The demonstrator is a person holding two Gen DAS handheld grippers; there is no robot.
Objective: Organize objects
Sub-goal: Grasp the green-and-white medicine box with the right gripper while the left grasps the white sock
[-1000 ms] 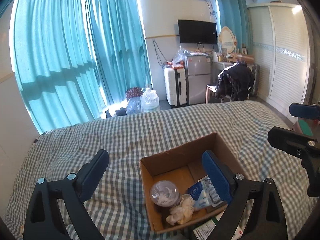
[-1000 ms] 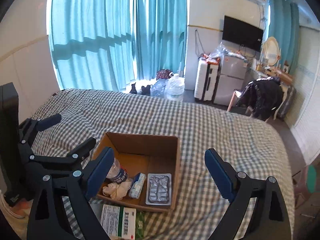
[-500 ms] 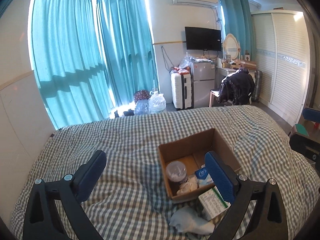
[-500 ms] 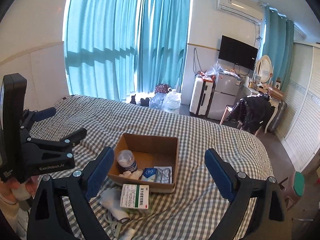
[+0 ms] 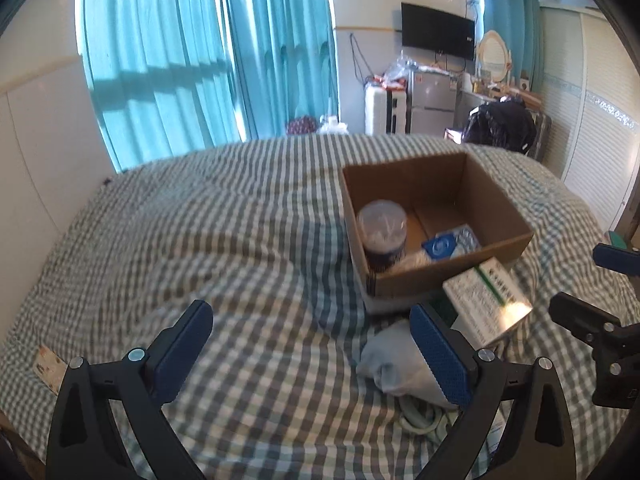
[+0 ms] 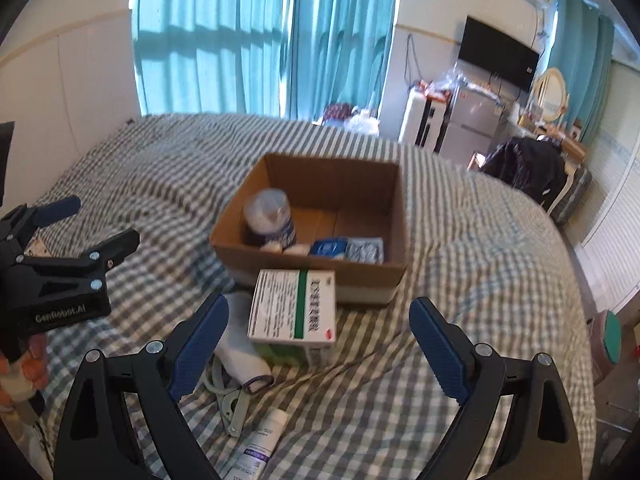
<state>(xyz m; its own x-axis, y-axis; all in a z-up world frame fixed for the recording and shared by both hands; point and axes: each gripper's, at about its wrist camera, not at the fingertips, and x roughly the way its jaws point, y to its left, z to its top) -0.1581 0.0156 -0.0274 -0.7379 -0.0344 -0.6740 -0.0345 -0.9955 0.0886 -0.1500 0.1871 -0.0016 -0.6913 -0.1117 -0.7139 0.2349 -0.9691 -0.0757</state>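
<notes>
An open cardboard box (image 6: 304, 258) sits on the checked bed and shows in the left wrist view too (image 5: 440, 276). Inside are a clear jar (image 6: 268, 216), a blue packet (image 6: 330, 246) and a blister pack (image 6: 366, 250). A white-and-green medicine box (image 6: 294, 312) stands just in front of it. A pale rolled cloth (image 6: 240, 344), a stethoscope (image 6: 234, 404) and a white tube (image 6: 260, 440) lie nearer. My right gripper (image 6: 316, 348) is open and empty above the medicine box. My left gripper (image 5: 312, 352) is open and empty over bare bedding, left of the cloth (image 5: 396, 364).
The checked bedspread (image 5: 200, 220) fills the foreground. Teal curtains (image 6: 260, 36), a white suitcase (image 6: 422, 124), a small fridge (image 6: 472, 124) and a chair with a dark jacket (image 6: 528, 168) stand beyond the bed. A white wall panel (image 5: 36, 140) borders the left.
Both grippers have pulled back and dropped lower toward the bed. The medicine box, cloth, stethoscope and tube in front of the cardboard box have come into view. Both stay open.
</notes>
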